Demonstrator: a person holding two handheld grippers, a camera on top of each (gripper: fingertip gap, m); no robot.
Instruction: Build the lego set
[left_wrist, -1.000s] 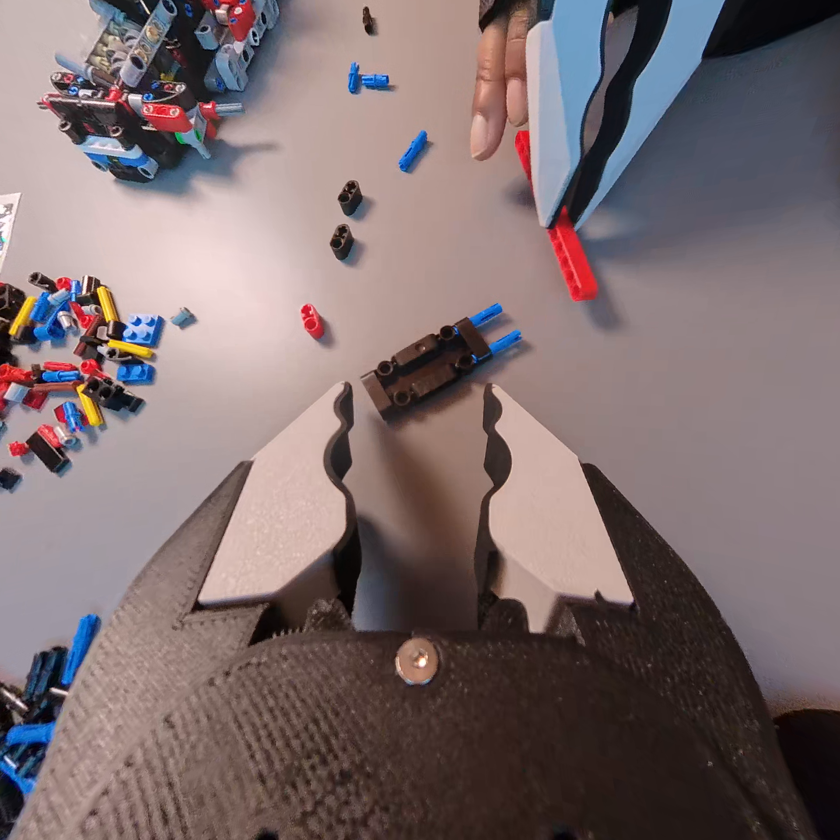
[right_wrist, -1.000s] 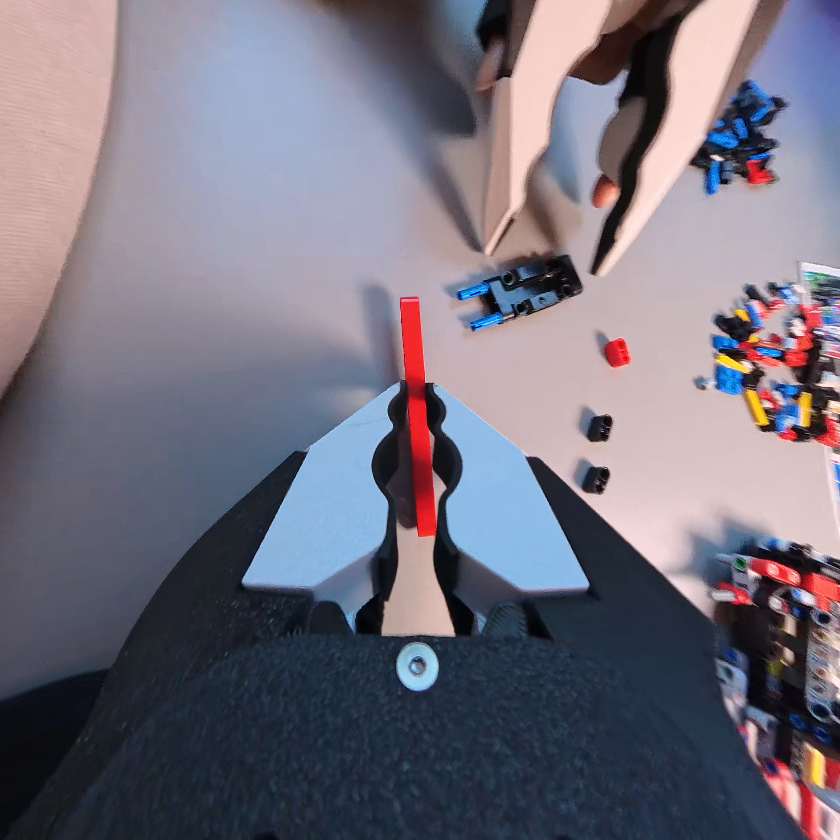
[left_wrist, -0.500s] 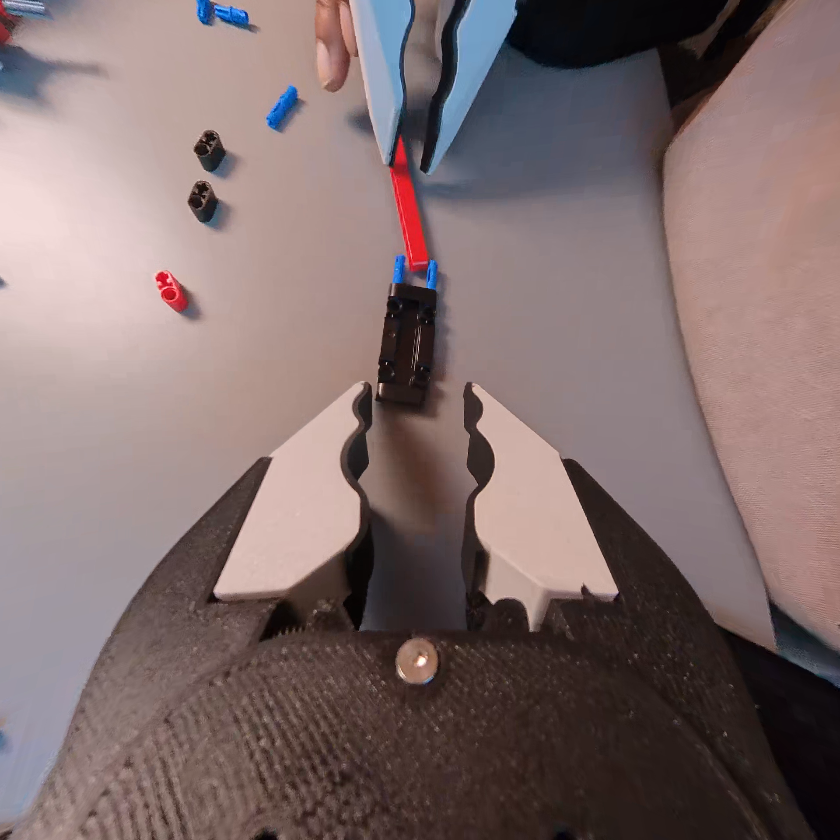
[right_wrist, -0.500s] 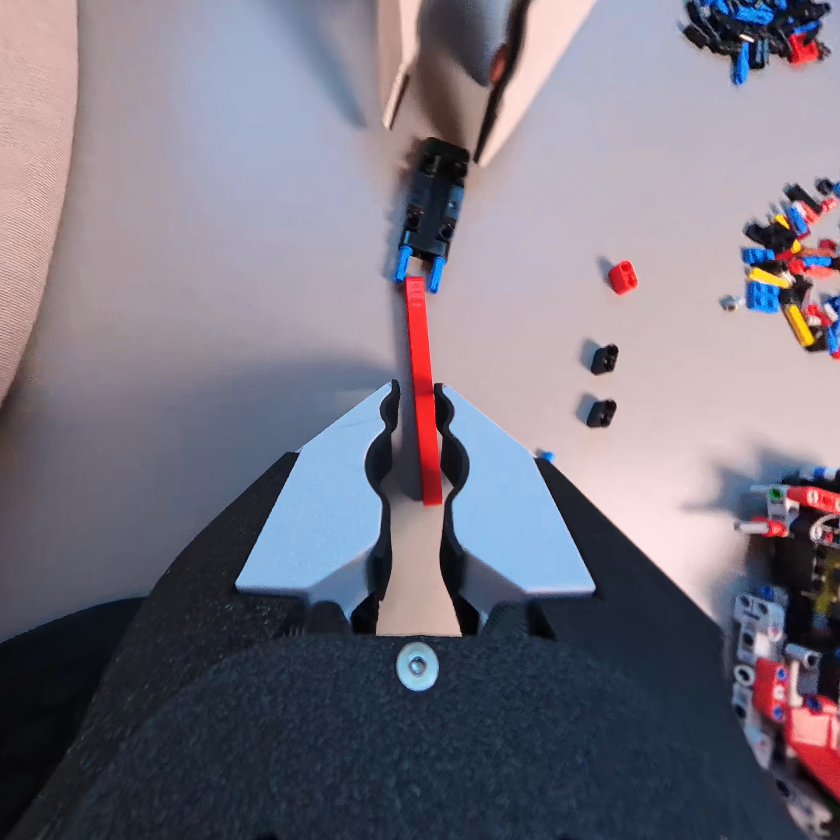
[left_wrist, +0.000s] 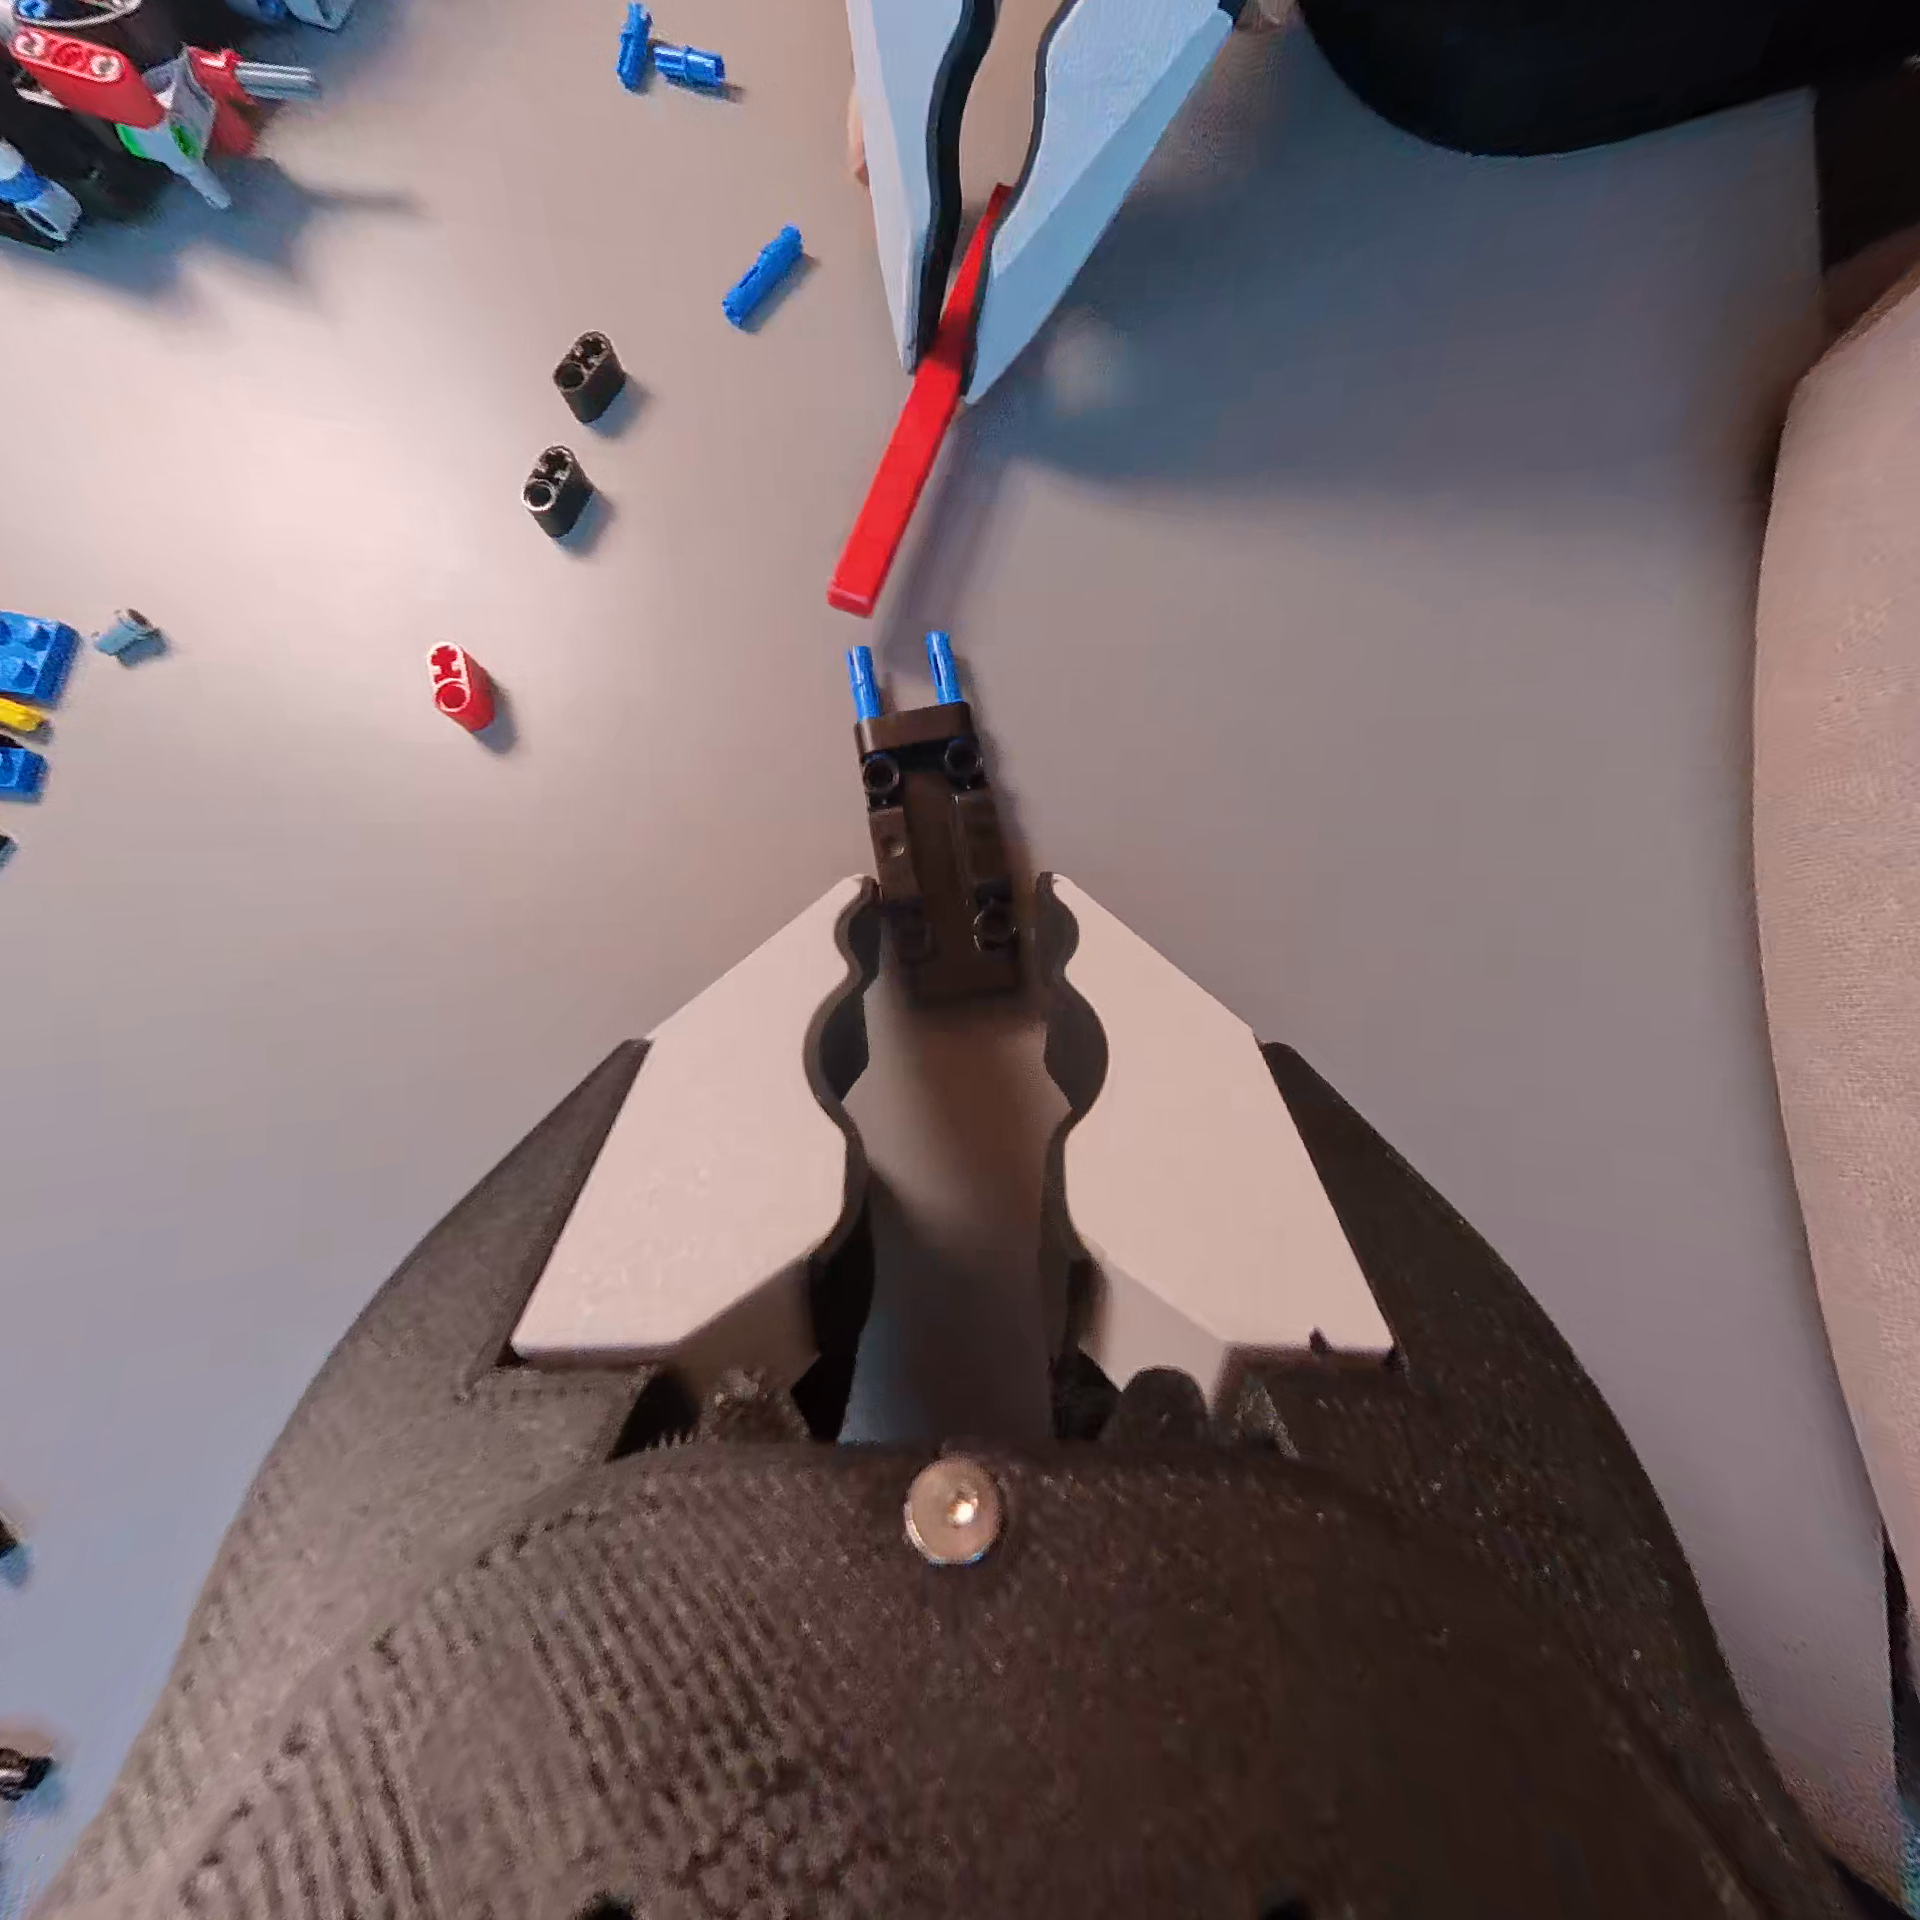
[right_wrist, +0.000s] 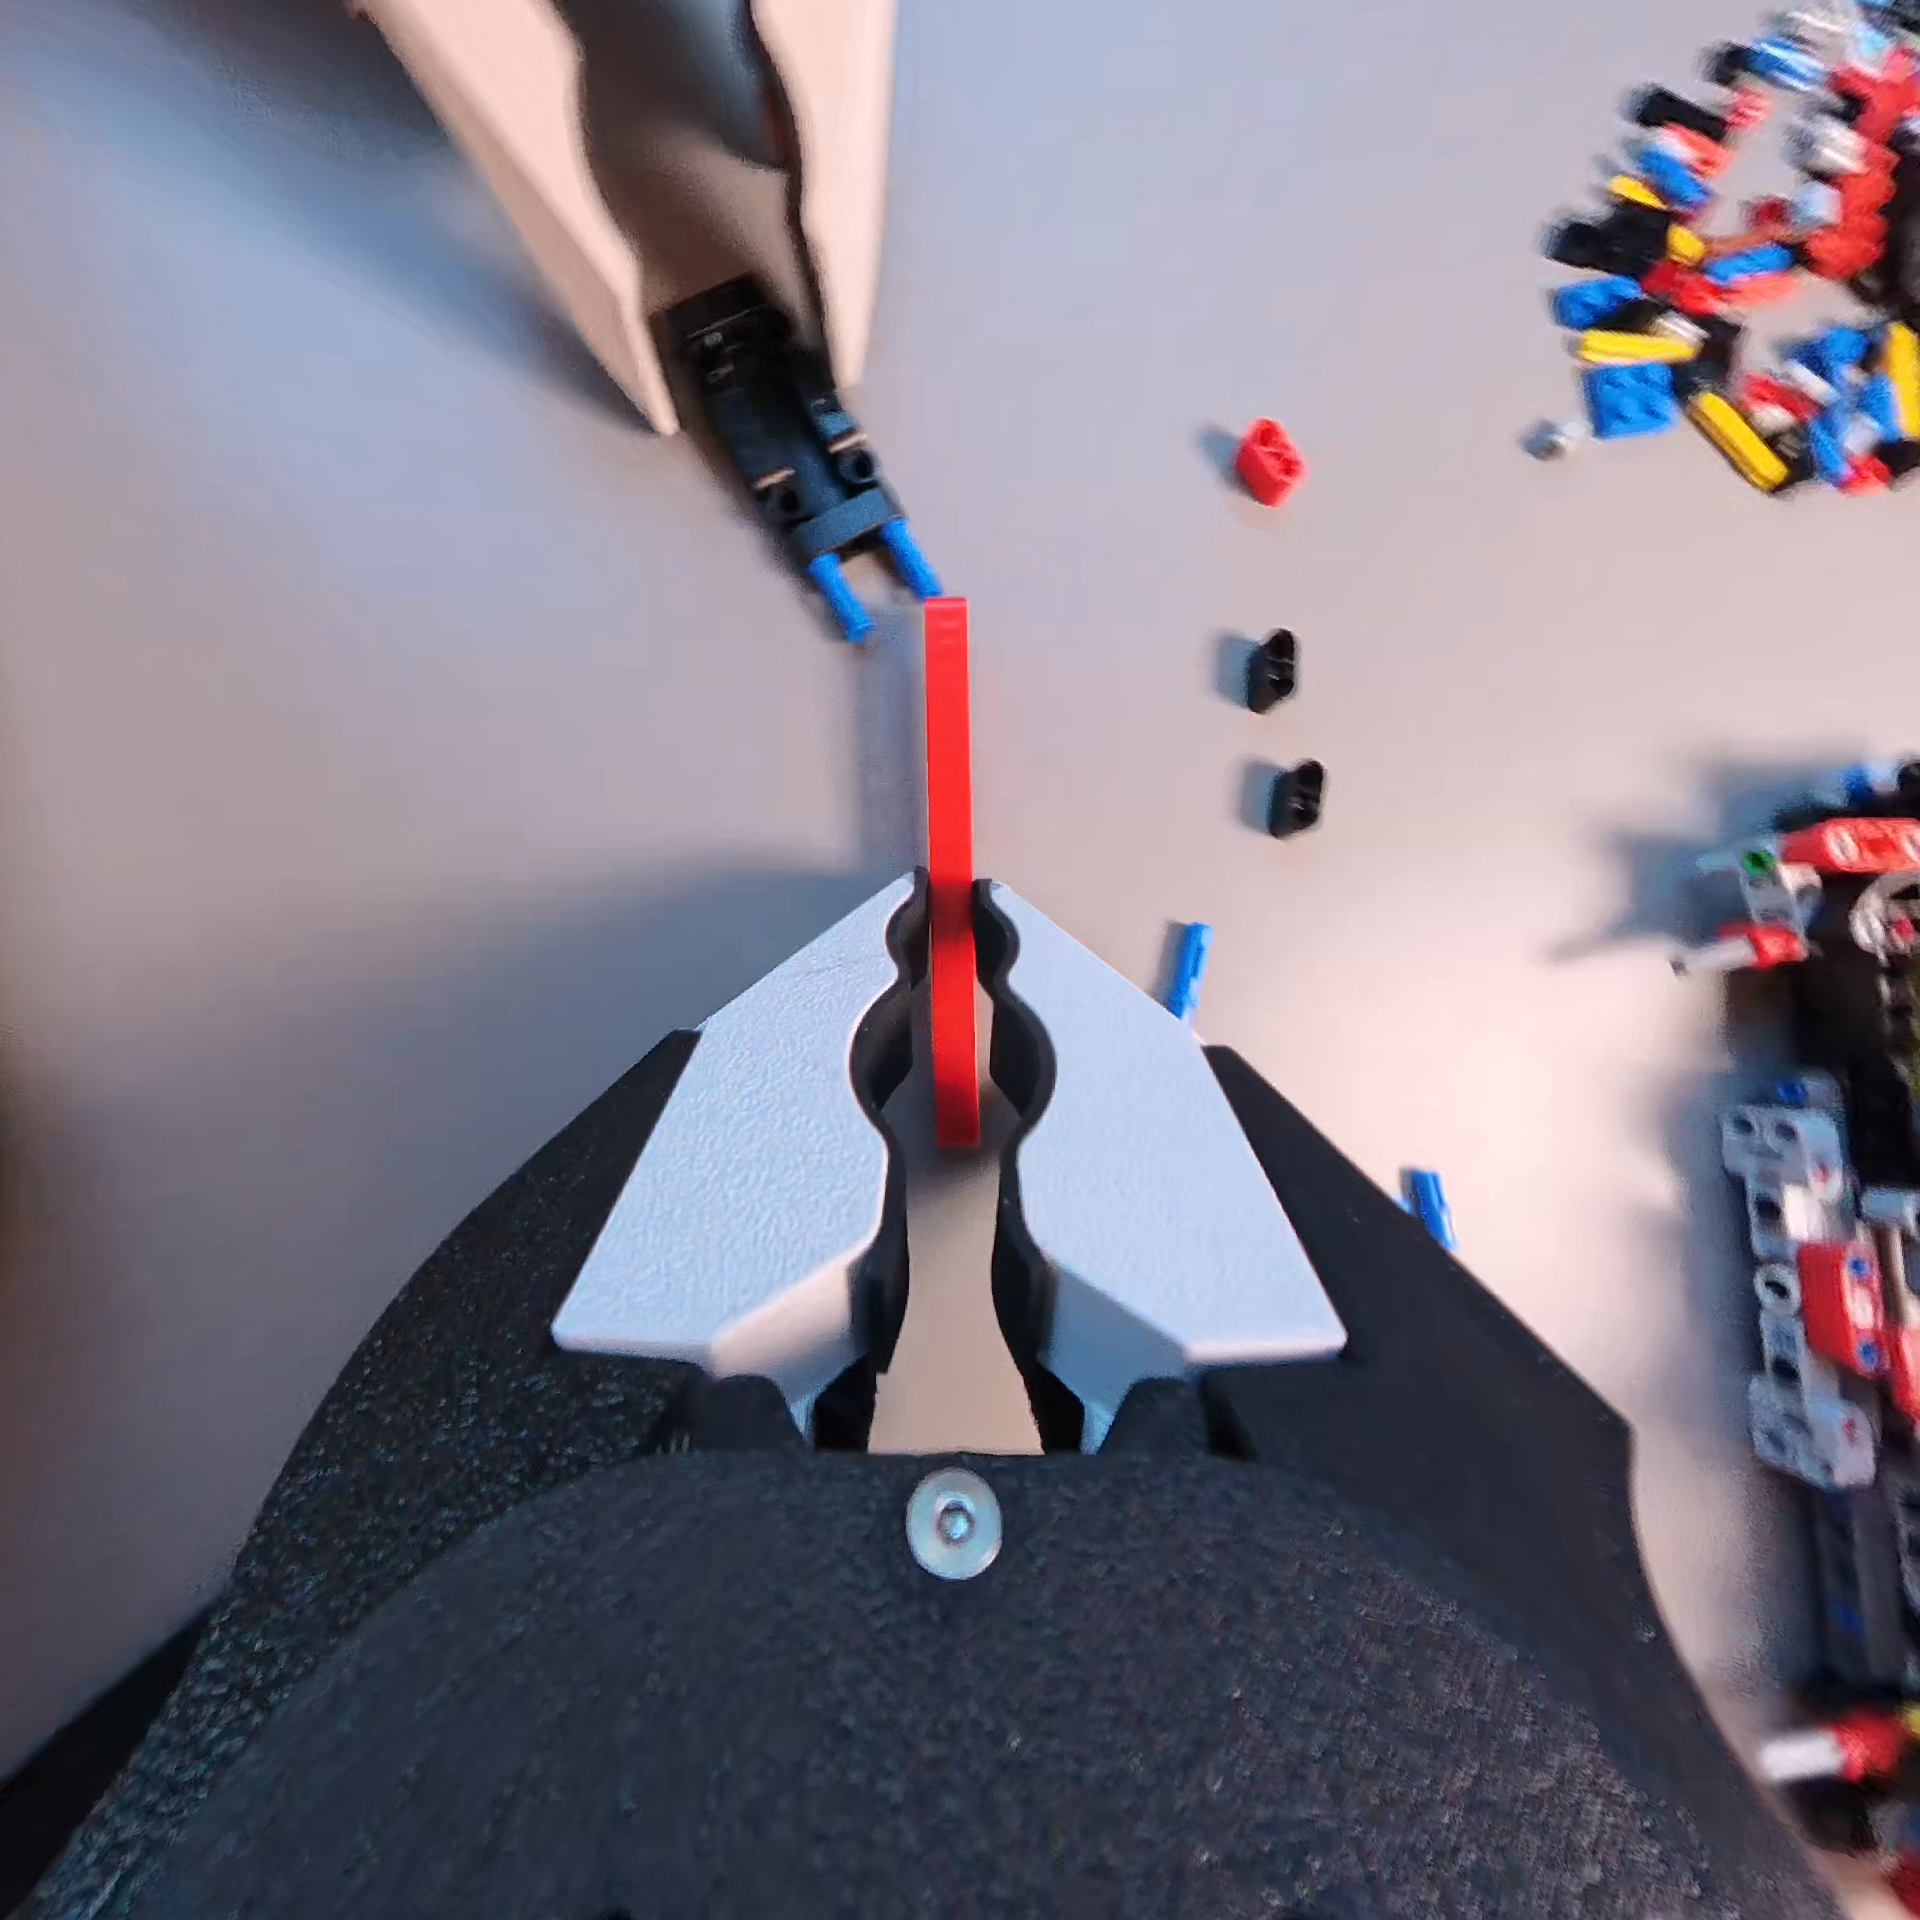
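A black assembly (left_wrist: 935, 831) with two blue pins (left_wrist: 862, 681) sticking out of its far end lies on the grey table (left_wrist: 1351, 727). My left gripper (left_wrist: 956, 883) has its fingertips closed around the assembly's near end; the right wrist view shows it too (right_wrist: 758, 405), with the assembly (right_wrist: 779, 416) between the fingers. My right gripper (right_wrist: 948, 883) is shut on a long red beam (right_wrist: 948, 748). The beam points at the blue pins (right_wrist: 842, 608), its tip just short of them. In the left wrist view the beam (left_wrist: 904, 488) sticks out of the right gripper (left_wrist: 943, 379).
A red connector (left_wrist: 457, 686) and two black connectors (left_wrist: 587, 374) lie left of the assembly. Loose blue pins (left_wrist: 764, 275) lie farther off. A pile of mixed bricks (right_wrist: 1766, 312) and a partly built model (right_wrist: 1829, 1143) sit at the right. A beige cushion (left_wrist: 1849, 935) borders the table. The red connector (left_wrist: 457, 686) lies around 9 cm away from my left fingertips. Seen from the right wrist view (right_wrist: 1257, 436) as well.
My left gripper moved forward over the black assembly and closed on its near end. The red beam's tip, which sat between the pins, has drawn back slightly and off to one side.
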